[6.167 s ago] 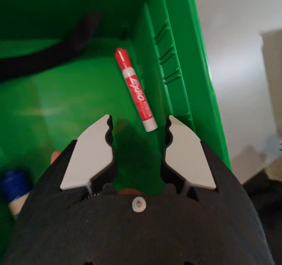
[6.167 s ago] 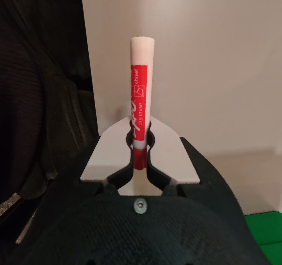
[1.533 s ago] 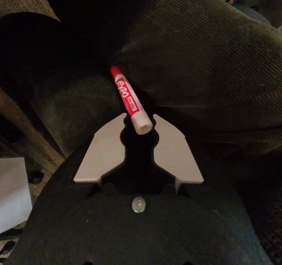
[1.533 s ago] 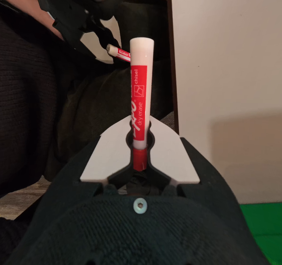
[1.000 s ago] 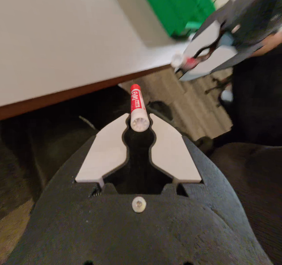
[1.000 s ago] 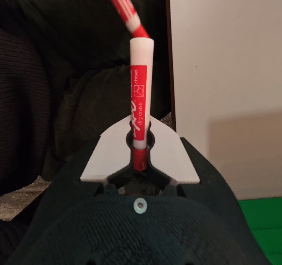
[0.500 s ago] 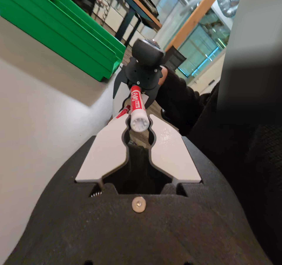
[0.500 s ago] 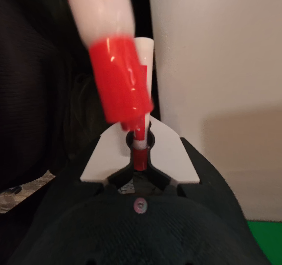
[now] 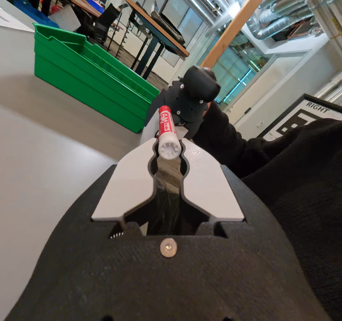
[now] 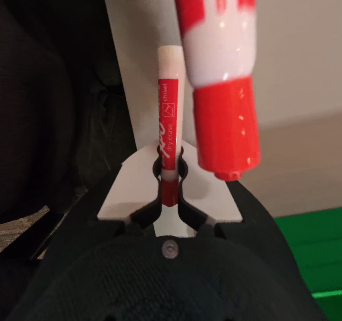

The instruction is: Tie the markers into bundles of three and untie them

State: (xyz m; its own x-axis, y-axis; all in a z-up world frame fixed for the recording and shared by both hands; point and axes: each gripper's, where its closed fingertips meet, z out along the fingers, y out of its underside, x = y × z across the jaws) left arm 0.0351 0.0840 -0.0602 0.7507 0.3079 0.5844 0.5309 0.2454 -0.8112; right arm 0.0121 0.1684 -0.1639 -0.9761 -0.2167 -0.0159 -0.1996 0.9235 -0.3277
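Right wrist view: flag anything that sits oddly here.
One thing: a second red marker looms blurred right over the right gripper, cap end down over its right finger. It belongs to the left gripper. The right gripper's own marker sits straight.
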